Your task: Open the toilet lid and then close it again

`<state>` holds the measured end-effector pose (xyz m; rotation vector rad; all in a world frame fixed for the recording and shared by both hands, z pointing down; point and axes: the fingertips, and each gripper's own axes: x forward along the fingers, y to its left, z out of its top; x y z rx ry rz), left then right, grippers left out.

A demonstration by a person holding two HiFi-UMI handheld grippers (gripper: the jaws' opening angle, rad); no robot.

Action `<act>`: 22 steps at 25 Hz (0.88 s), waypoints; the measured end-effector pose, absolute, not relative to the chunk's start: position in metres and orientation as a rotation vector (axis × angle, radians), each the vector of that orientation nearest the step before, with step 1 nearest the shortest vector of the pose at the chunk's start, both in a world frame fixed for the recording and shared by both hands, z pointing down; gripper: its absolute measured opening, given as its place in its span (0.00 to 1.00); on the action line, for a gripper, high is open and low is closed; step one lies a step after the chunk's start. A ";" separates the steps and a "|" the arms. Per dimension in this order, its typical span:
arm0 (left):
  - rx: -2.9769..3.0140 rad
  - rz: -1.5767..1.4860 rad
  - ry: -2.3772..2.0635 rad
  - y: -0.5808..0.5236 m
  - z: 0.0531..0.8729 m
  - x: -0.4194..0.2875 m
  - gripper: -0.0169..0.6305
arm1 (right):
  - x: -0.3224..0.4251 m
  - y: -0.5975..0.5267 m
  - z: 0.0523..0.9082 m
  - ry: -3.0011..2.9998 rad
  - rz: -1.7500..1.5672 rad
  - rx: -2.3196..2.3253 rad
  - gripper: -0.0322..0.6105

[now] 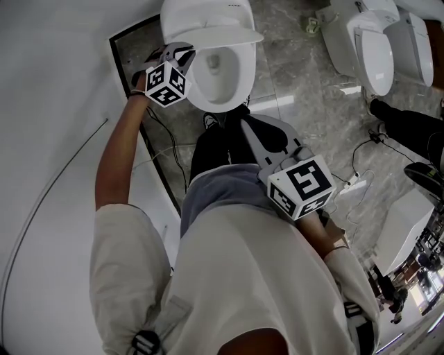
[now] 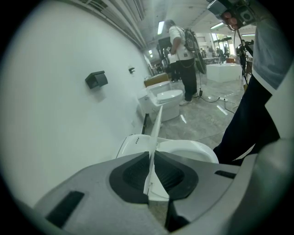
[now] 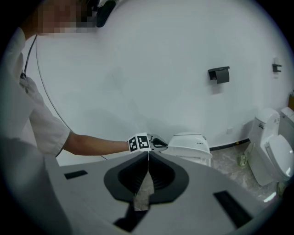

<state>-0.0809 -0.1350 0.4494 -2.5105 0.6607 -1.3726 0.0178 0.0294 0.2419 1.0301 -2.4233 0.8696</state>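
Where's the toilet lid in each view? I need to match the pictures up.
Head view: toilet lid top centre, raised above the bowl.
Left gripper view: its thin white edge up the middle, clamped between the jaws.
Right gripper view: white dome just right of centre.
Shared landmark: left gripper, shut on the lid's edge.

White toilet lid (image 1: pixel 208 21), grey floor (image 1: pixel 298 76) (marble-veined)

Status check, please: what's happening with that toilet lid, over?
Left claw clamped on toilet lid edge. Right claw shut, empty, held back. Lid up, bowl exposed. Nothing seen blocking it.
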 end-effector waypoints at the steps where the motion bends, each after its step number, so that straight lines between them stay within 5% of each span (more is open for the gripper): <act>1: -2.508 -1.374 0.655 -0.133 0.451 -0.079 0.08 | 0.018 0.029 0.242 -2.426 0.879 1.032 0.07; 22: -2.515 -1.405 0.524 -0.073 0.488 -0.063 0.08 | 0.009 0.037 0.250 -2.415 0.921 0.988 0.07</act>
